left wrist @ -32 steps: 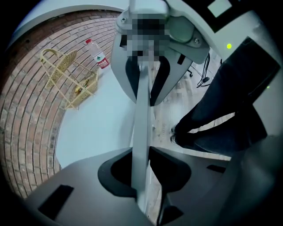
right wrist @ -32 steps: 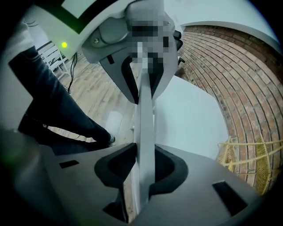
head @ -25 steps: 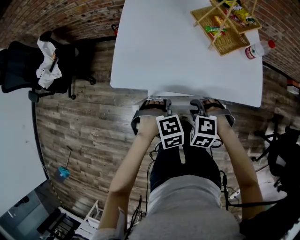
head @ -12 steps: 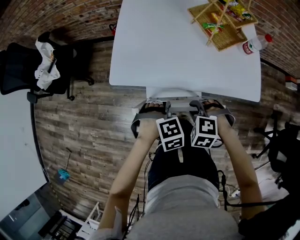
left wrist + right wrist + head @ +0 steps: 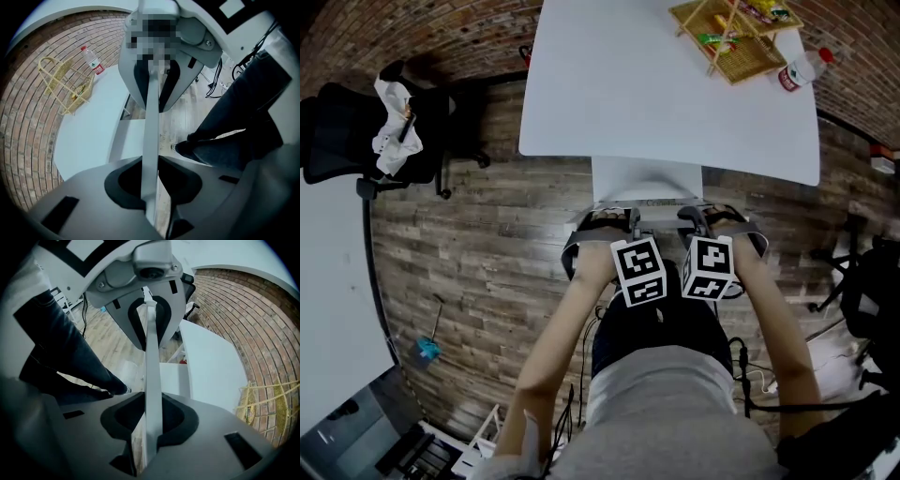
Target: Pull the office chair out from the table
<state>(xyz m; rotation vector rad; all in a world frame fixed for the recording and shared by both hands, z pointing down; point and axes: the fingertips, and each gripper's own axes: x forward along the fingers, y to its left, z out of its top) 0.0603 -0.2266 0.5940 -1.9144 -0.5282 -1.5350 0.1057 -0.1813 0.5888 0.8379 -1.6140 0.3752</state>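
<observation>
The white office chair [image 5: 647,180] stands partly out from under the white table [image 5: 609,94], its seat showing in front of the table's near edge. My left gripper [image 5: 612,216] and right gripper [image 5: 710,216] point steeply down, side by side, each shut on the thin top edge of the chair's backrest [image 5: 661,202]. In the left gripper view the grey backrest edge [image 5: 150,140] runs straight between the jaws of the left gripper [image 5: 151,187], with the right gripper [image 5: 159,70] clamped further along. The right gripper view shows the same edge [image 5: 152,357] pinched in the right gripper [image 5: 151,427].
A wicker basket [image 5: 736,37] of snacks and a water bottle [image 5: 797,67] sit on the table's far right corner. A black chair [image 5: 356,141] with a white cloth stands at the left, another black chair [image 5: 872,291] at the right. Cables [image 5: 750,375] lie on the wooden floor behind me.
The chair has slid further out from under the table, so more of its seat shows. Both grippers came back with the backrest, still clamped on it.
</observation>
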